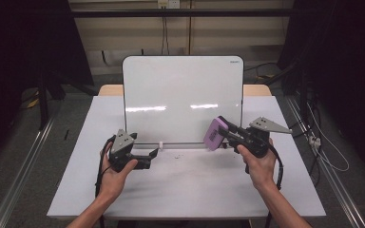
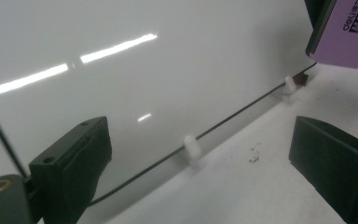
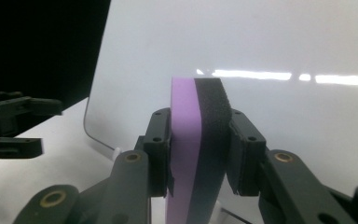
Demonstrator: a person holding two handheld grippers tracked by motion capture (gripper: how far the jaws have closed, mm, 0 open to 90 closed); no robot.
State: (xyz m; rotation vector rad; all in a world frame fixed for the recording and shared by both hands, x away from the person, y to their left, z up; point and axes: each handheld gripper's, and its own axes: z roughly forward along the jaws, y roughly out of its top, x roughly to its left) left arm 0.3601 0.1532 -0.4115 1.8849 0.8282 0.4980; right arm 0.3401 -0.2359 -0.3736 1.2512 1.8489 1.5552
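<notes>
High view: a whiteboard (image 1: 183,99) stands upright at the back of a white table (image 1: 185,185), resting on small white pegs (image 1: 161,144) along its lower edge. The right gripper (image 1: 222,133), held in the person's right hand (image 1: 259,164), has a purple eraser (image 1: 214,133) clamped between its jaws, just in front of the lower right part of the board. The left gripper (image 1: 153,154), in the left hand (image 1: 116,173), sits low over the table near the board's lower left corner, its jaws spread apart with nothing between them.

In the right gripper view the jaws press on both flat sides of the eraser (image 3: 198,144), purple plastic on one side and black felt on the other, with the board (image 3: 261,56) close behind.

In the left gripper view the wide-open jaws frame the board's lower edge, a peg (image 2: 192,148) and some dark crumbs (image 2: 253,157) on the table; the eraser (image 2: 349,32) hangs at the upper right.
</notes>
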